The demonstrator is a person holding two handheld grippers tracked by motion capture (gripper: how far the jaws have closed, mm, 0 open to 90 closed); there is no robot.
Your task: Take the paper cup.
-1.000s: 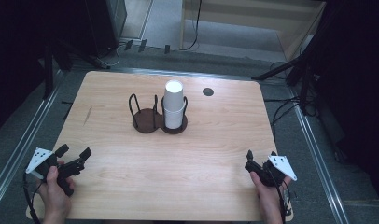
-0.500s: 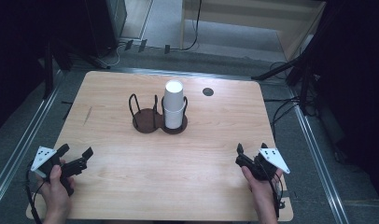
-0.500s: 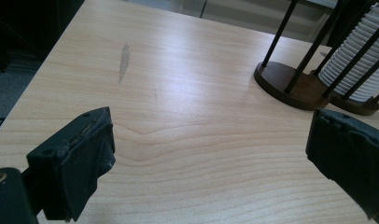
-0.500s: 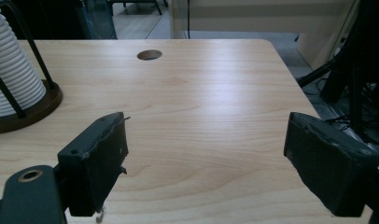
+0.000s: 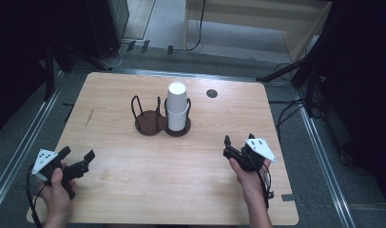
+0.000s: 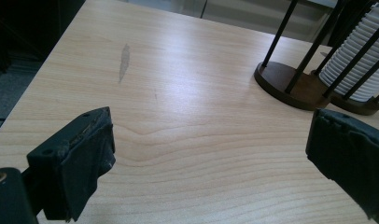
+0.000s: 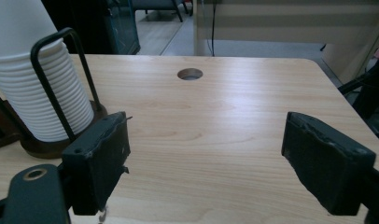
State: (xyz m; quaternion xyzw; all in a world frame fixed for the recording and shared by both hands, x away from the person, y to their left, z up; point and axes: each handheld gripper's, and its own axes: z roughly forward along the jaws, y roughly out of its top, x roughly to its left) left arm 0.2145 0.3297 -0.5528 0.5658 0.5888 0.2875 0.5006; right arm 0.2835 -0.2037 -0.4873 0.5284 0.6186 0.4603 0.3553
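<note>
— High view first, biggest thing down: the wooden table [image 5: 134, 190] is bare at its near half; the double wire cup holder [image 5: 161, 121] stands toward twelve o'clock of centre, its left bay empty, its right bay holding the stack of white paper cups [image 5: 177, 107]; a small round cable hole [image 5: 211, 93] lies at about one o'clock of the stack.

— And the tools?

— The left gripper [image 5: 77, 166] sits at roughly seven o'clock near the table's corner, jaws spread wide and holding nothing; the right gripper [image 5: 234, 151] sits at about four o'clock of the holder, jaws likewise wide and empty; both are well apart from the cups.

— So the reach toward the stack looks like the step in hand; how to do it well?

— My judgement: the right gripper is nearer, and in the right gripper view the stack [image 7: 38, 74] is already at its ten o'clock; keep the jaws wide, come in above the black wire upright [image 7: 61, 70] so a pad does not catch it; close on the top cup alone, gently, since paper crushes; the left gripper could steady the holder's dark base [image 6: 290, 86] if the stack lifts with it.
</note>
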